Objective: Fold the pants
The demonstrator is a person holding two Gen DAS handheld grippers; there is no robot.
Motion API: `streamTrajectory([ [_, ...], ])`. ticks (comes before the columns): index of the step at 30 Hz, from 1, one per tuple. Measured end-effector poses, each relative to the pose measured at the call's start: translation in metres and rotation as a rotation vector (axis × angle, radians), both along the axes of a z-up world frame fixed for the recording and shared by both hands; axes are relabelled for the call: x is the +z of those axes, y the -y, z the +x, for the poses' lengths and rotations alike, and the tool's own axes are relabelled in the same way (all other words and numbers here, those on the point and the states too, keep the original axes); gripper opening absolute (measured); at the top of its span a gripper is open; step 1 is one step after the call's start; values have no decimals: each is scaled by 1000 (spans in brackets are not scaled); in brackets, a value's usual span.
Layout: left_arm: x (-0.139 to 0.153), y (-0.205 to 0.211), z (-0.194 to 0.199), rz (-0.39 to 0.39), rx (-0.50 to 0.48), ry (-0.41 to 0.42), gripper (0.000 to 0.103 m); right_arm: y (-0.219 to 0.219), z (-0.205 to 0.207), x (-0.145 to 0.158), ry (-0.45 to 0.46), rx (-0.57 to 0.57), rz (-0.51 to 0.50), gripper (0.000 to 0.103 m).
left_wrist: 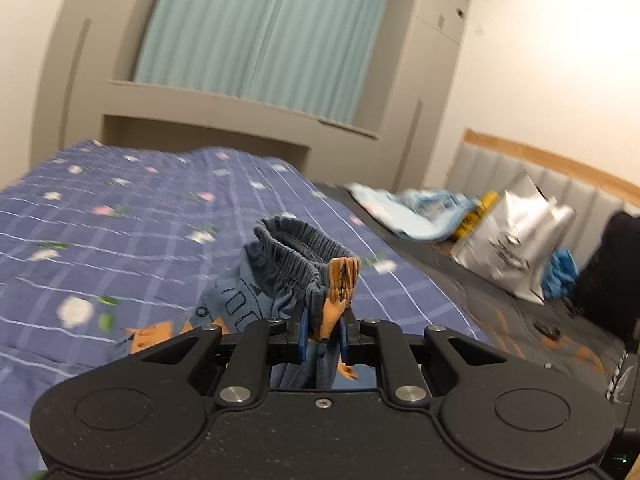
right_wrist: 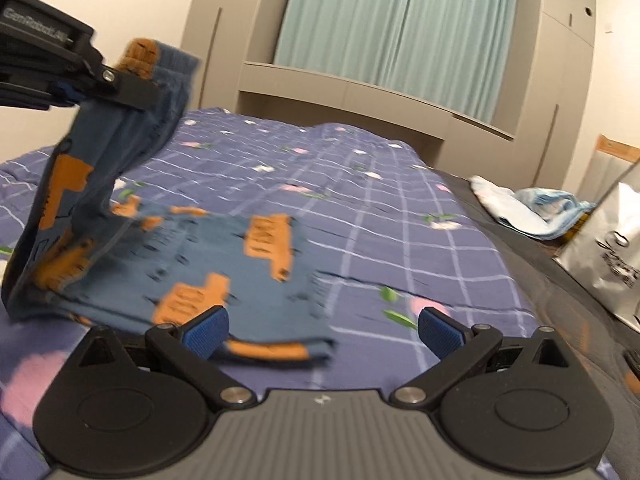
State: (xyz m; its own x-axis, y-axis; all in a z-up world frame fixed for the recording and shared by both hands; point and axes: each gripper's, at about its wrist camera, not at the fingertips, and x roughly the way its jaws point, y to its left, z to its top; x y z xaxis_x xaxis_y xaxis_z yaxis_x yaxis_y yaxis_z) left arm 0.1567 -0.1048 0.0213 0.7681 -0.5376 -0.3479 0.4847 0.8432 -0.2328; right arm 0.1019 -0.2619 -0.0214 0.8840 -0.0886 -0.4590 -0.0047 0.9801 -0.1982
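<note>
Bedroom with teal curtains (left_wrist: 264, 36), bed under a purple checked quilt (left_wrist: 120, 216) | left gripper (left_wrist: 323, 332) clamped on the elastic waistband of blue pants (right_wrist: 224, 256), lifting that end off the quilt | right gripper (right_wrist: 322, 330) spread apart, empty, apparently just over the pants' near edge.

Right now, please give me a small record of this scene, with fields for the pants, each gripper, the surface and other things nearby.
pants: blue pants with orange print, waistband end lifted, the rest lying on the bed
left gripper: left gripper shut on the waistband, holding it up
right gripper: right gripper open, low over the pants' near edge, holding nothing
surface: blue checked bedspread with flowers
nearby: silver bag and light blue cloth beside the bedspread
</note>
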Motion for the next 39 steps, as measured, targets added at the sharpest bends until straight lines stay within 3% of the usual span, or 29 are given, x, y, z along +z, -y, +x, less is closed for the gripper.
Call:
streamTrajectory([
  [6, -33, 38, 17, 103, -80, -74, 17, 18, -7, -7, -17, -48, 14, 103],
  [11, -52, 40, 24, 84, -98, -144, 22, 27, -11, -10, -24, -63, 40, 103],
  [17, -52, 25, 18, -1, -108, -165, 69, 26, -11, -13, -32, -69, 34, 103],
  [20, -45, 13, 10, -33, -90, -152, 83, 27, -10, -15, -41, -75, 41, 103],
  [23, -42, -9, 2, -58, -1, -154, 96, 28, -9, -16, -46, -80, 46, 103],
  [27, -46, -39, -3, -35, 147, -179, 102, 26, -10, -16, -40, -86, 38, 103],
  [32, -70, -71, -6, -2, 299, -268, 102, 21, -11, -6, -10, -91, 75, 103],
  [39, -94, -80, -17, -22, 301, -346, 102, -2, 13, 14, -10, -40, 178, 103],
])
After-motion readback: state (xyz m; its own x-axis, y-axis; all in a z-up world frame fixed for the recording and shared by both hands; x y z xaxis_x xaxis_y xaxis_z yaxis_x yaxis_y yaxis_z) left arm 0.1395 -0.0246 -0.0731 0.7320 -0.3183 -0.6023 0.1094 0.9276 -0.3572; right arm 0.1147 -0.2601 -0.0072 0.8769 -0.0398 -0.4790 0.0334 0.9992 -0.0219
